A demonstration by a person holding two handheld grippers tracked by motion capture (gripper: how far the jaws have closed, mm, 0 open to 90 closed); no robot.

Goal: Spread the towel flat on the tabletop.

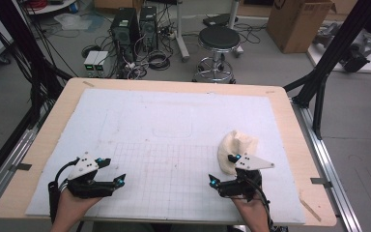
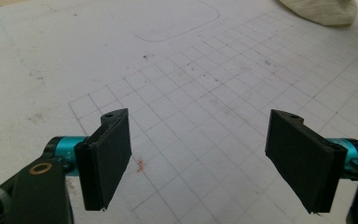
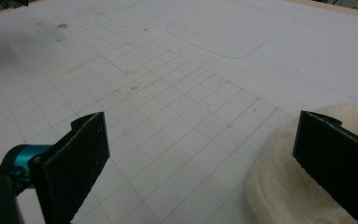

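Observation:
A crumpled cream cloth (image 1: 236, 147) lies on the white gridded mat (image 1: 174, 140), right of centre. My right gripper (image 1: 222, 170) hovers open at the cloth's near edge, one jaw over the cloth (image 3: 298, 186) and the other over bare mat. My right gripper (image 3: 200, 163) holds nothing between its jaws. My left gripper (image 1: 113, 170) rests open near the mat's front left, over the grid lines. In the left gripper view my left gripper (image 2: 198, 156) is wide apart with only mat between the jaws, and the cloth (image 2: 321, 9) shows at the far upper right.
The mat covers a wooden table (image 1: 43, 145). A rounded rectangle outline (image 1: 173, 128) is drawn on the mat at centre. Beyond the table stand a black stool (image 1: 218, 41), computer towers (image 1: 133, 26) and a cardboard box (image 1: 297, 21).

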